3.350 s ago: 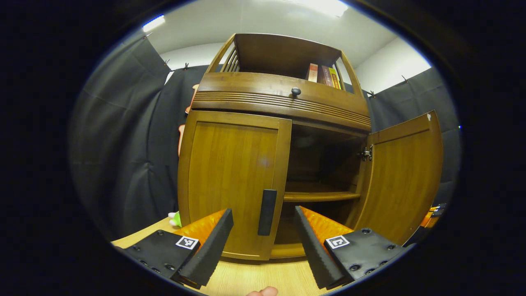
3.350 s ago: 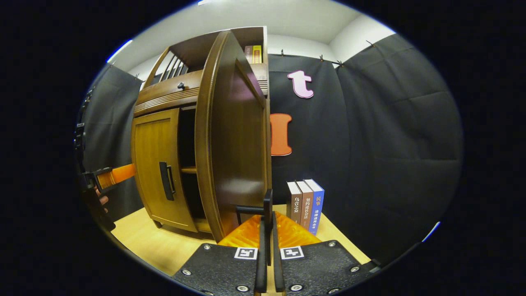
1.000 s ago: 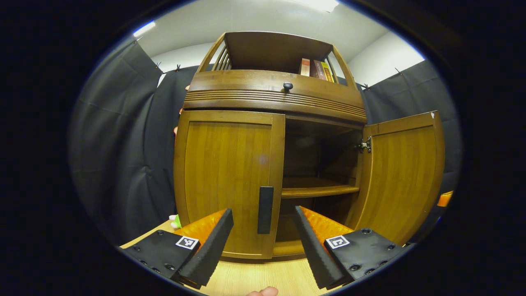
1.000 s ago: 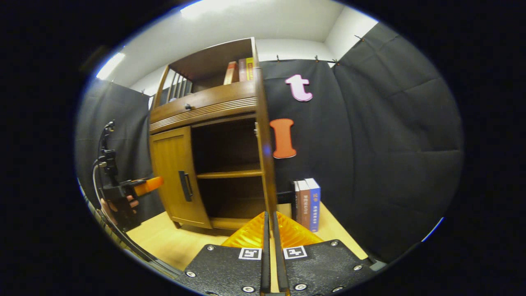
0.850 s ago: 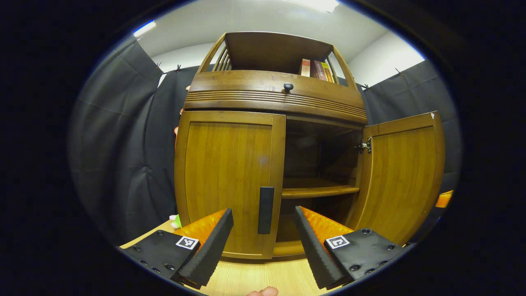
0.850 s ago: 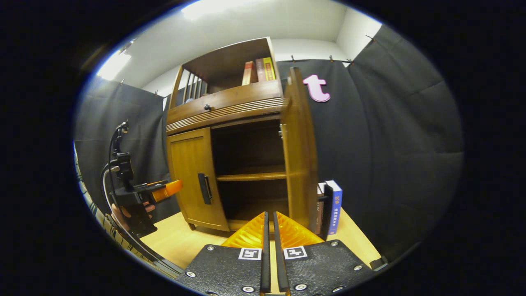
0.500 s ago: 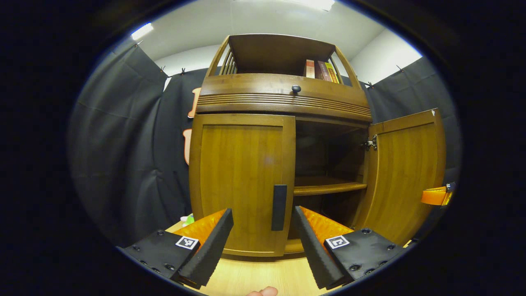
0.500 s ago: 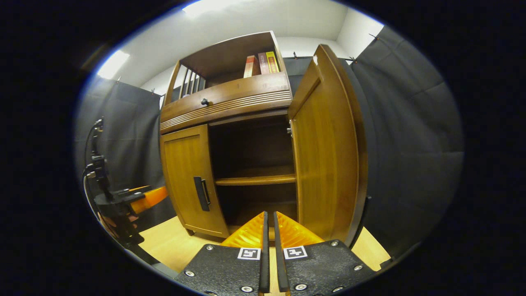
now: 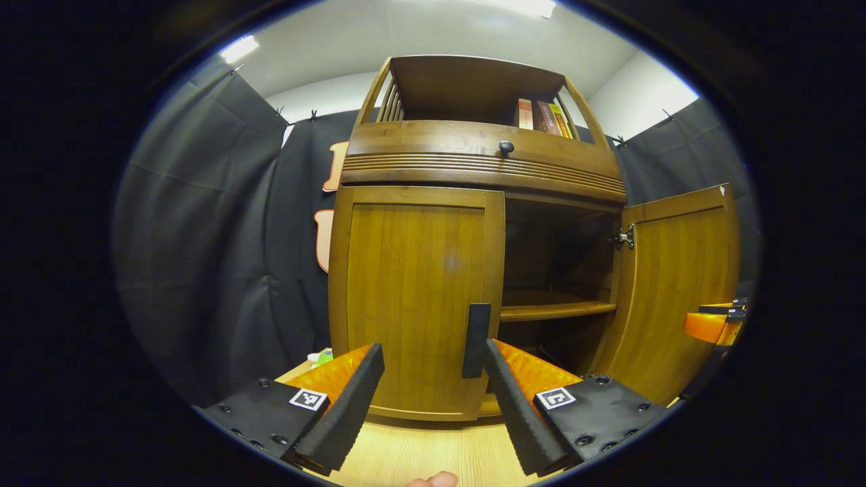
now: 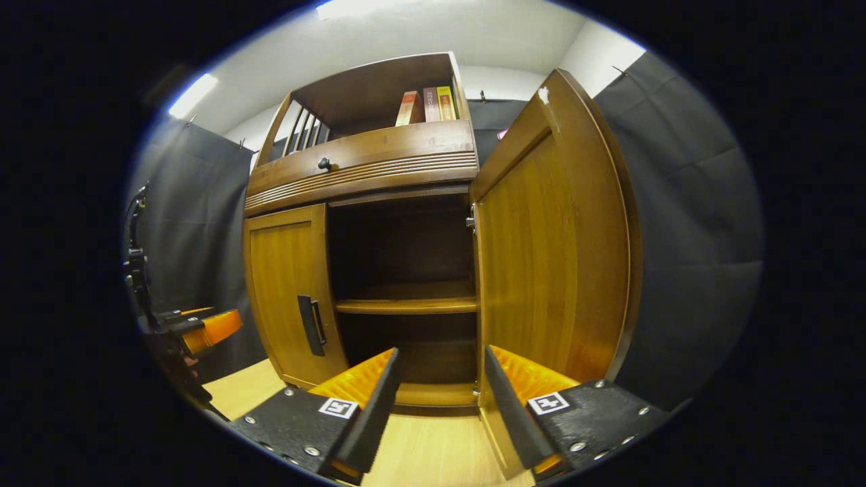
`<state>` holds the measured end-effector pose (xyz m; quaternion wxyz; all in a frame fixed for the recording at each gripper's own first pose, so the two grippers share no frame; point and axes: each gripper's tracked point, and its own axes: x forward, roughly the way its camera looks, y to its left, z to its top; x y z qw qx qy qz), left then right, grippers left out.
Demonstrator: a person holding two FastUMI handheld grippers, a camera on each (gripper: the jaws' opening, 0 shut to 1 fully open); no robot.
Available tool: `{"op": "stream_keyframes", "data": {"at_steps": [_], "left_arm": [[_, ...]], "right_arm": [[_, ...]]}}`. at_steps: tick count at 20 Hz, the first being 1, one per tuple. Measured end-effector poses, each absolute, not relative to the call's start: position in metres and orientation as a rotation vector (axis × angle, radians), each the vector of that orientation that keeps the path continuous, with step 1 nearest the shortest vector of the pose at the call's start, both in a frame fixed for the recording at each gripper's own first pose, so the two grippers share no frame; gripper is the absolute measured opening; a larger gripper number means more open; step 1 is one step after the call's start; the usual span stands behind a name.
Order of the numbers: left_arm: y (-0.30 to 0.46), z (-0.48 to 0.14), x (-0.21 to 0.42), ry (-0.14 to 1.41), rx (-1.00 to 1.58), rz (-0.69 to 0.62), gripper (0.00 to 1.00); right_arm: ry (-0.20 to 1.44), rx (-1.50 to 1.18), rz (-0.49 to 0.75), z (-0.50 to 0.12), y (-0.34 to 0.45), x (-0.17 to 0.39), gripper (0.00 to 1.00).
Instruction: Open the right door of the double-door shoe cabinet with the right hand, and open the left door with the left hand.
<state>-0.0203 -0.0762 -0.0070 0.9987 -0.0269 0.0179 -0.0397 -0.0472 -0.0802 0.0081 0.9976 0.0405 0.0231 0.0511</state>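
The wooden shoe cabinet (image 9: 473, 135) stands close ahead in the left gripper view. Its left door (image 9: 413, 291) is closed, with a black upright handle (image 9: 477, 340) on its right edge. My left gripper (image 9: 433, 352) is open just short of that door, and the handle appears beside its right finger. The right door (image 9: 676, 291) stands swung wide open. In the right gripper view my right gripper (image 10: 441, 355) is open and holds nothing. It faces the open compartment, with the right door (image 10: 555, 257) close on its right. The left door (image 10: 287, 284) and its handle (image 10: 311, 325) are farther left.
An inner shelf (image 10: 406, 306) crosses the dark compartment. Above are a drawer knob (image 9: 506, 147) and books (image 9: 541, 115) on the top shelf. The cabinet stands on a light wooden table (image 9: 433, 450). A small green toy (image 9: 323, 355) lies by its left side.
My right gripper has let go of the right door's handle, opened, and turned to face the cabinet's inside. The left gripper has shifted, so the left door's handle now appears nearer its right finger.
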Motion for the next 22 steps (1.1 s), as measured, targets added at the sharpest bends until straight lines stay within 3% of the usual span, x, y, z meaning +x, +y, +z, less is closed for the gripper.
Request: {"op": "stream_keyframes", "data": {"at_steps": [2,4,5,22], "left_arm": [[-0.09,-0.007,-0.015,0.043,-0.091,-0.127,0.95],[-0.099,-0.003,-0.005,0.042,-0.118,-0.157,0.95],[-0.103,-0.001,0.002,0.041,-0.124,-0.167,0.95],[-0.142,-0.027,0.118,0.066,-0.048,-0.204,0.95]], "right_arm": [[0.041,0.088,0.086,0.008,-0.083,-0.049,1.0],[0.048,0.083,0.086,0.008,-0.084,-0.05,1.0],[0.049,0.085,0.091,0.008,-0.082,-0.053,0.92],[0.057,0.072,0.121,0.007,-0.074,-0.062,0.92]]}}
